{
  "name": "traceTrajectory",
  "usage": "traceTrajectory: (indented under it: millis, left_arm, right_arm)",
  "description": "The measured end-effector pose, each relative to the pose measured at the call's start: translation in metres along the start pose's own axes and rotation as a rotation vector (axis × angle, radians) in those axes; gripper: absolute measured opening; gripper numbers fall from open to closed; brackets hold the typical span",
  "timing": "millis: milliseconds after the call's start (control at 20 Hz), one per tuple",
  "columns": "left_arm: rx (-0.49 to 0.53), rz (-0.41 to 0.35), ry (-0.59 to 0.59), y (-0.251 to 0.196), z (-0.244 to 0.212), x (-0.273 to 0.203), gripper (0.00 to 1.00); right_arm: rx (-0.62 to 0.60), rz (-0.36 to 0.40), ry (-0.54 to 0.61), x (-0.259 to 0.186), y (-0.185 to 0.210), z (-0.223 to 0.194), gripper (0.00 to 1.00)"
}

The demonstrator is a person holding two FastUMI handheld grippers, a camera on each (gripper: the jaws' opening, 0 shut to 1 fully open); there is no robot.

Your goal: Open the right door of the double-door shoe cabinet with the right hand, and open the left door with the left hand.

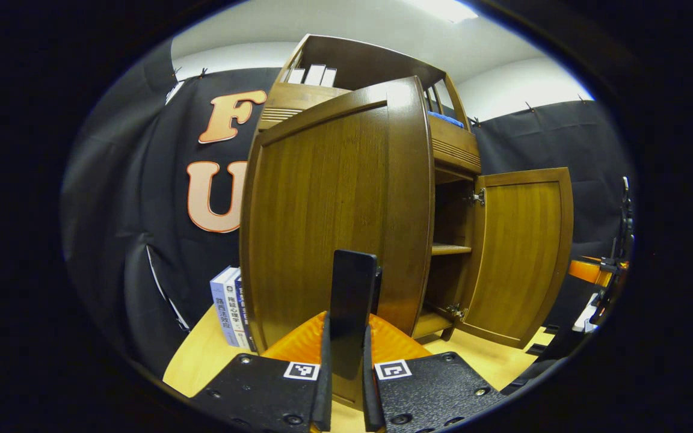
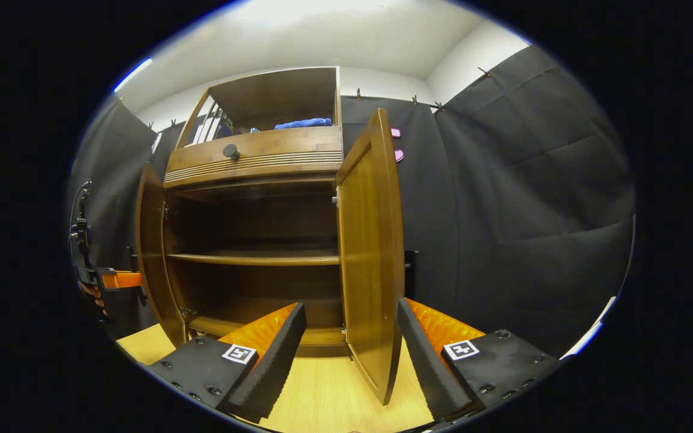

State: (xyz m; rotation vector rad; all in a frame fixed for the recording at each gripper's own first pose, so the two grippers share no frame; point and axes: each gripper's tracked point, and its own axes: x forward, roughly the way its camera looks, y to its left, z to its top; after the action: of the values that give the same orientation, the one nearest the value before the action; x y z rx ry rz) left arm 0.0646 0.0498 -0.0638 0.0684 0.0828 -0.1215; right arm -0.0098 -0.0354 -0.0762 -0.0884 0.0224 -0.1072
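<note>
Black cloth backs the shoe cabinet [image 2: 256,156], both doors swung open.

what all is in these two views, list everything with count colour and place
cabinet: one, brown wood, on the table
doors: two, brown, both swung open; left door, right door
handle: one, dark, on the left door
drawer knob: one, dark, above the doors
inner shelf: one, brown, bare
cloth: one, blue, top compartment
top books: about three, white, top compartment
side books: a few, blue and white, upright beside the cabinet
pink pieces: two, on the black wall
table: one, light wood
left claw: one, closed on the handle
right claw: one, open, astride the right door's edge
</note>
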Motion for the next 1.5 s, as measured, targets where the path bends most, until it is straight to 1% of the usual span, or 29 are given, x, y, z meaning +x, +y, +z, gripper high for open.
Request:
traceTrajectory:
  millis: [200, 350, 400, 500, 550, 600, 650, 850, 950, 1000, 1050, 1100, 1150, 1250, 1400, 1500]
  left_arm:
    - [0.003, 0.053, -0.014, 0.028, 0.002, -0.022, 0.18]
    - [0.031, 0.119, -0.028, 0.053, 0.004, -0.037, 0.12]
    - [0.033, 0.134, -0.033, 0.061, 0.005, -0.04, 0.12]
    - [0.024, 0.154, -0.038, 0.075, 0.005, -0.045, 0.07]
    - [0.021, 0.162, -0.038, 0.08, 0.005, -0.047, 0.07]
    - [0.021, 0.169, -0.038, 0.085, 0.005, -0.049, 0.07]
    - [0.021, 0.174, -0.038, 0.088, 0.006, -0.052, 0.06]
    - [0.018, 0.176, -0.037, 0.097, 0.007, -0.057, 0.06]
    - [0.008, 0.159, -0.04, 0.097, 0.006, -0.06, 0.08]
    - [0.002, 0.153, -0.041, 0.097, 0.006, -0.062, 0.05]
    - [-0.001, 0.149, -0.04, 0.098, 0.006, -0.063, 0.05]
    - [-0.003, 0.146, -0.039, 0.098, 0.006, -0.065, 0.08]
    - [-0.002, 0.145, -0.037, 0.098, 0.006, -0.066, 0.08]
    - [-0.001, 0.143, -0.034, 0.098, 0.005, -0.066, 0.05]
    - [0.004, 0.153, -0.032, 0.102, 0.004, -0.069, 0.07]
    - [0.004, 0.165, -0.029, 0.106, 0.003, -0.073, 0.06]
  right_arm:
    - [-0.005, 0.02, -0.013, -0.002, 0.013, 0.003, 0.98]
    - [-0.021, 0.023, -0.027, -0.001, 0.02, 0.006, 0.98]
    - [-0.024, 0.025, -0.029, -0.001, 0.023, 0.007, 0.98]
    - [-0.021, 0.036, -0.029, -0.001, 0.031, 0.006, 0.98]
    - [-0.018, 0.042, -0.027, -0.002, 0.035, 0.006, 0.98]
    - [-0.018, 0.046, -0.027, -0.001, 0.039, 0.007, 0.94]
    - [-0.021, 0.048, -0.028, -0.001, 0.042, 0.007, 0.98]
    - [-0.035, 0.059, -0.029, -0.003, 0.054, 0.007, 0.98]
    - [-0.041, 0.063, -0.034, -0.003, 0.057, 0.008, 0.98]
    - [-0.042, 0.067, -0.036, -0.003, 0.06, 0.009, 0.98]
    - [-0.041, 0.07, -0.037, -0.003, 0.062, 0.009, 0.98]
    - [-0.041, 0.072, -0.037, -0.002, 0.063, 0.009, 0.93]
    - [-0.041, 0.073, -0.035, -0.002, 0.064, 0.009, 0.93]
    - [-0.039, 0.076, -0.031, -0.001, 0.066, 0.006, 0.93]
    - [-0.034, 0.08, -0.024, -0.001, 0.067, 0.004, 0.94]
    - [-0.035, 0.079, -0.023, -0.002, 0.067, 0.004, 0.98]
